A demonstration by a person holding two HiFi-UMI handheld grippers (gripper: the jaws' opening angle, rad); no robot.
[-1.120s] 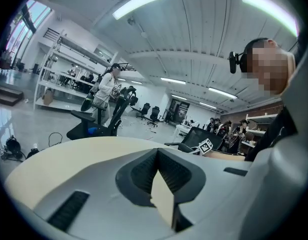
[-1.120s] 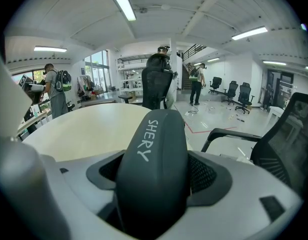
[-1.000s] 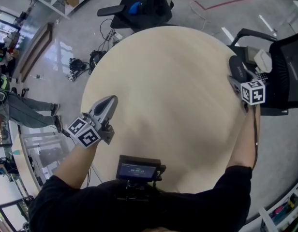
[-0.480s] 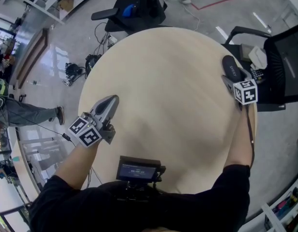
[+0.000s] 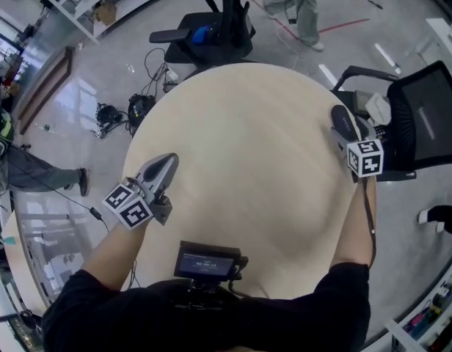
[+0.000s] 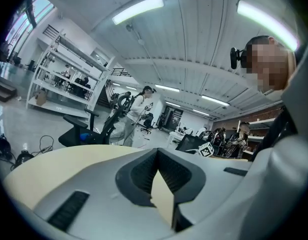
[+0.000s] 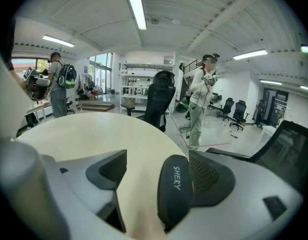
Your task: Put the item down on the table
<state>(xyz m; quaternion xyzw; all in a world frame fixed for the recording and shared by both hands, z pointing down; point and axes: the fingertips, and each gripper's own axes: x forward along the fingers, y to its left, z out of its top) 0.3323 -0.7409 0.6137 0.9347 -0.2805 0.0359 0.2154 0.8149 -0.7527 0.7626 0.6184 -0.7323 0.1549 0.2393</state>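
A dark grey oval case marked SHERY [image 7: 175,189] stands between the jaws of my right gripper [image 7: 156,166], against the right pad [image 7: 211,176]. The left pad [image 7: 110,168] is apart from it, and bare table shows through the gap. From the head view the case [image 5: 343,120] and right gripper [image 5: 345,132] are at the right rim of the round beige table [image 5: 248,138]. I cannot tell whether the case rests on the top. My left gripper [image 5: 166,163] hovers at the table's left rim, its jaws [image 6: 156,156] closed to a thin slit with nothing in them.
A black mesh office chair [image 5: 424,123] stands just right of the table by the right gripper. Another black chair [image 5: 211,28] is beyond the far edge, with a person [image 5: 303,6] walking behind it. Cables [image 5: 119,108] lie on the floor at the left.
The head view has shifted, so table and chairs sit lower and further left in the picture. Both grippers keep about the same places at the table's rim. A walking person has come into view.
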